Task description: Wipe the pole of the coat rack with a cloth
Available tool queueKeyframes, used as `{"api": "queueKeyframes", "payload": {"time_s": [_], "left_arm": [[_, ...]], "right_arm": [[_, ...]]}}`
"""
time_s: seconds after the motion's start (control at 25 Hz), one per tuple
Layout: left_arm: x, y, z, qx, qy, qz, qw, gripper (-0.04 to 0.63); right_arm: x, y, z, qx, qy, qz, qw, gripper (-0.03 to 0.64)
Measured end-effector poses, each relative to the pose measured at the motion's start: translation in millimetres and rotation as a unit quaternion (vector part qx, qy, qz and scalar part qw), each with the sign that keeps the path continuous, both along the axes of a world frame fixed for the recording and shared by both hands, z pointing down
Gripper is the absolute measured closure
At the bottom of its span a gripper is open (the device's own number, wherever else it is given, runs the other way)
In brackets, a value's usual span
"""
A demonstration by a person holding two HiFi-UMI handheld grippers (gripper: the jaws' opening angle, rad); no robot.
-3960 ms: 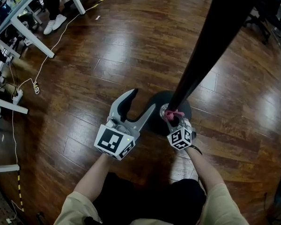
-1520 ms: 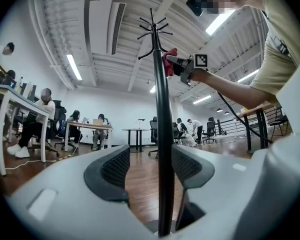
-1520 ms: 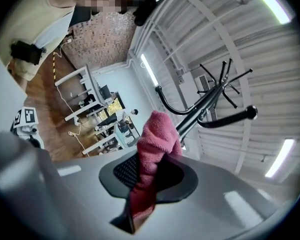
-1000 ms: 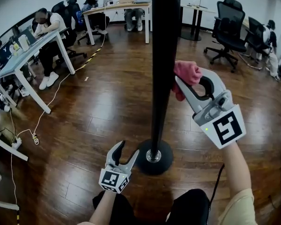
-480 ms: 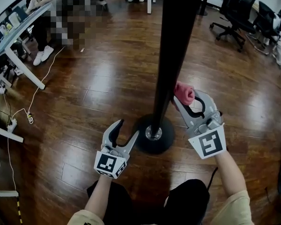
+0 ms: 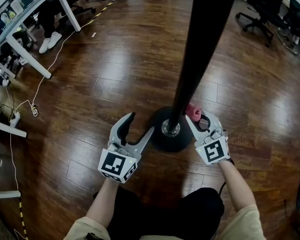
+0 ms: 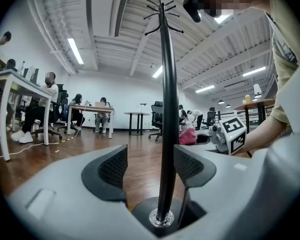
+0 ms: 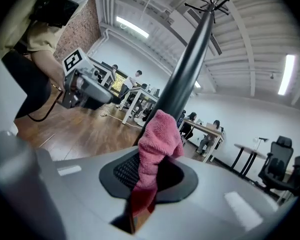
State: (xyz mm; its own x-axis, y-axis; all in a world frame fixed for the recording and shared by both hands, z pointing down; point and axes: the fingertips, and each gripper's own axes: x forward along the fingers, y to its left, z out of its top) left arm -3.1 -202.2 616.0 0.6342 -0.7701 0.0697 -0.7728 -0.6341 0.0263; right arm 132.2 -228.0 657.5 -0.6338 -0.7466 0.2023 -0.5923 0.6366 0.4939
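Right claw [image 8: 149, 171] clamps pink cloth [image 8: 159, 139], clearest in its own view, by pole [image 6: 197, 54].

Black coat rack pole [image 6: 192, 74] stands upright on its round black base [image 6: 172, 143]. Fluffy pink cloth [image 6: 193, 111] is bunched right up against it, way down low, just above the base.

Head view looks down; both gripper views face the pole [image 7: 167, 109].

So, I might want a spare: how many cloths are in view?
1: the pink cloth, clamped in the right gripper, beside the pole just above its base. No other shows.
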Motion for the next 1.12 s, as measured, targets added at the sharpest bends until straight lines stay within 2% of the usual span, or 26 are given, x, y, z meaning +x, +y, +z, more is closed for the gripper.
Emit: {"api": "queueKeyframes", "payload": {"time_s": [0.2, 0.44, 0.64, 0.8, 0.96, 1.12], "left_arm": [[-7.1, 11.4, -21.8, 0.002, 0.019, 0.008, 0.9998, 0.333], [-3.2, 24.7, -23.4, 0.0, -0.006, 0.026, 0.9996, 0.333], [-8.5, 29.3, -18.9, -0.014, 0.001, 0.027, 0.9995, 0.331], [-8.5, 28.1, -10.0, -0.028, 0.0, 0.023, 0.9993, 0.331], [-2.2, 32.5, 0.5, -0.029, -0.014, 0.035, 0.9989, 0.331], [2.4, 31.4, 5.9, -0.036, -0.015, 0.038, 0.9985, 0.331]], "right_arm": [[-1.0, 2.0, 50.5, -0.042, -0.014, 0.008, 0.999, 0.568], [-5.1, 4.5, 116.0, -0.093, -0.029, 0.017, 0.995, 0.566], [-10.2, 6.1, 177.8, -0.141, -0.024, 0.029, 0.989, 0.566], [0.0, -5.1, 229.9, -0.184, -0.018, 0.071, 0.98, 0.566], [14.7, -23.2, 267.6, -0.226, -0.036, 0.125, 0.965, 0.568], [15.8, -32.0, 303.2, -0.279, -0.045, 0.145, 0.948, 0.571]]}}
